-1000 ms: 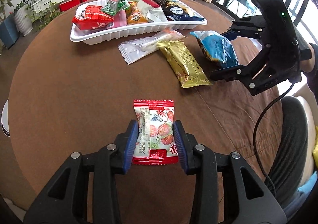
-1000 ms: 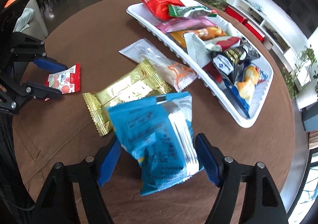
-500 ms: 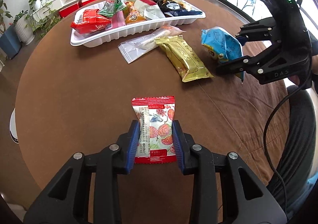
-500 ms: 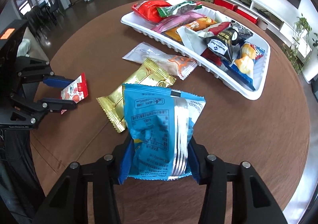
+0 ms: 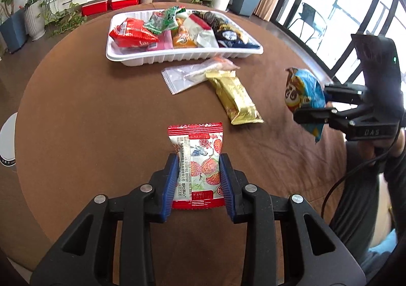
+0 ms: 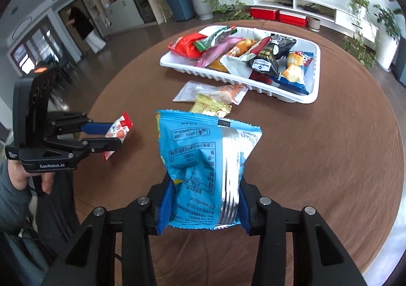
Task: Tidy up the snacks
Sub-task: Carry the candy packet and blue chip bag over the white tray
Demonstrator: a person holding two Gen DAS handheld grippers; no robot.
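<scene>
Raised clear of the surface (image 5: 76, 118) since the earlier frame: blue snack bag (image 6: 205, 171), previously lying flat between spread fingers, now upright. Right tool (image 6: 203, 207): jaws closing, pads pressing both sides of the blue snack bag. Left tool (image 5: 198, 184): clamped on red-and-white snack packet (image 5: 196, 166), grip slightly tighter than one second ago, packet lifted off the surface. Ahead of left tool, resting on the surface: gold wrapper (image 5: 234, 98), touching clear packet (image 5: 192, 74) at its far end. Beyond both, just beside the clear packet: white tray (image 5: 182, 56), loaded with assorted snacks. Seen from right tool: left tool to its left, tray ahead and to its right.
</scene>
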